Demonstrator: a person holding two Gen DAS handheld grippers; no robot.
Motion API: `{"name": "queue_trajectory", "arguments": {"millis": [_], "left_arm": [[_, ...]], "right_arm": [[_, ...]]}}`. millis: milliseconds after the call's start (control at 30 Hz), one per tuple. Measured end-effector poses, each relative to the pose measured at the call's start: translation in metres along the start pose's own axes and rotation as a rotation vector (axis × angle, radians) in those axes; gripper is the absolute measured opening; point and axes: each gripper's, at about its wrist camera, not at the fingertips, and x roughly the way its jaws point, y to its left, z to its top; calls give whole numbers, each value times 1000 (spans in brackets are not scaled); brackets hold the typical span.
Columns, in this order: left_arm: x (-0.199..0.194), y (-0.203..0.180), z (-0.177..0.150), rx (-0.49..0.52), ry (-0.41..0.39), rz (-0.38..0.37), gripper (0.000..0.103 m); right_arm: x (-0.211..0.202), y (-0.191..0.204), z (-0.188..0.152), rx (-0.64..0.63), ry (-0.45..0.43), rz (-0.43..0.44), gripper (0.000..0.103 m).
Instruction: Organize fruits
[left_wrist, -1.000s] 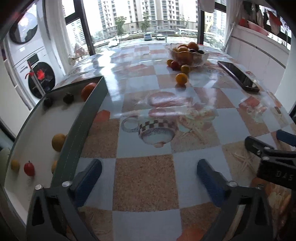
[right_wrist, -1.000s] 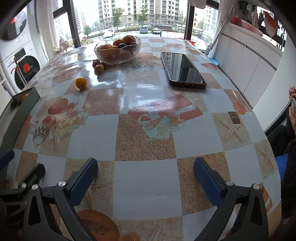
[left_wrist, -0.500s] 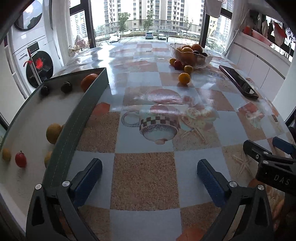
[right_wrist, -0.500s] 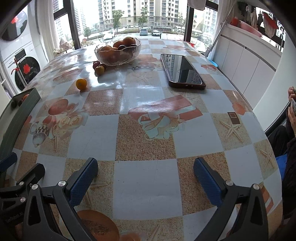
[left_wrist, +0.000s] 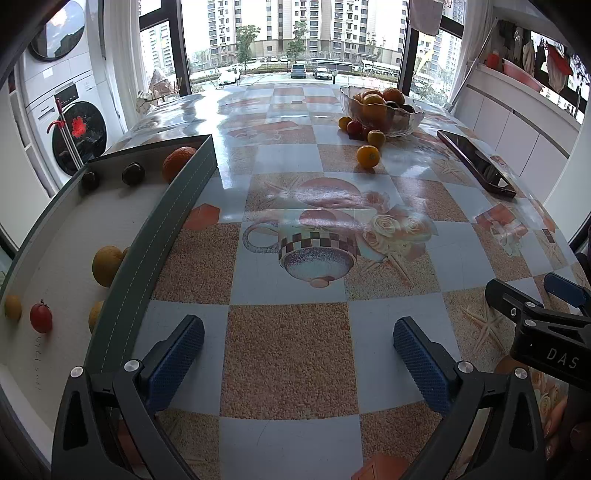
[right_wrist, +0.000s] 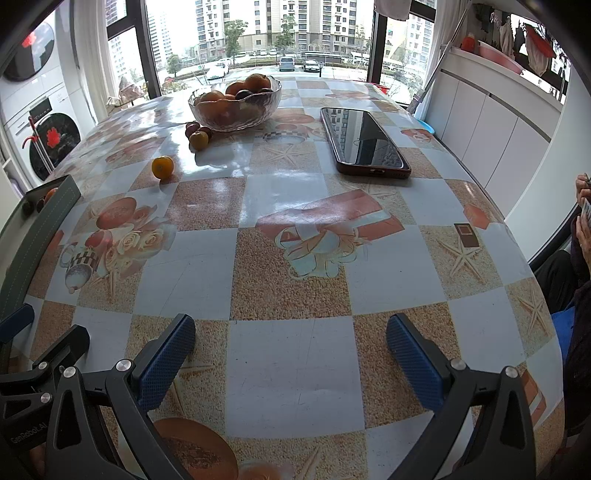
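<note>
Glossy checked tablecloth (right_wrist: 295, 206) under everything. Beside glass bowl (right_wrist: 234, 105) of fruit: phone (right_wrist: 364, 144), loose orange (right_wrist: 162, 167). Far from bowl: grey tray (left_wrist: 155, 236) holding fruit. Left gripper (left_wrist: 297, 350), right gripper (right_wrist: 290, 349) spread wide, empty; "DAS", "GenRobot.AI" legible.

Table (right_wrist: 295, 369) wearing a glossy checkered oilcloth. Sitting on it: glass fruit bowl (right_wrist: 234, 107) at far end, small fruits (right_wrist: 197, 134) bunching beside it, lone orange (right_wrist: 162, 167) nearer, phone (right_wrist: 364, 142) lying flat right, grey tray (left_wrist: 162, 229) resting along left edge.
</note>
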Motion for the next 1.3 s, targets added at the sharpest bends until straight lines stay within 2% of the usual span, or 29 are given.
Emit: {"name": "queue_trajectory", "arguments": {"millis": [900, 1000, 1100, 1167, 1233, 1300], "left_arm": [[0, 0, 0, 0, 0, 0, 103], [0, 0, 0, -1, 0, -1, 103], [0, 0, 0, 0, 0, -1, 103], [0, 0, 0, 0, 0, -1, 103], [0, 0, -1, 0, 0, -1, 103], [0, 0, -1, 0, -1, -1, 103]], "right_arm": [[0, 0, 0, -2, 6, 0, 103], [1, -1, 3, -7, 31, 3, 103], [5, -1, 14, 4, 115, 5, 103], [7, -1, 21, 25, 143, 35, 103], [7, -3, 32, 73, 143, 126, 103], [9, -1, 46, 106, 138, 145, 103]]}}
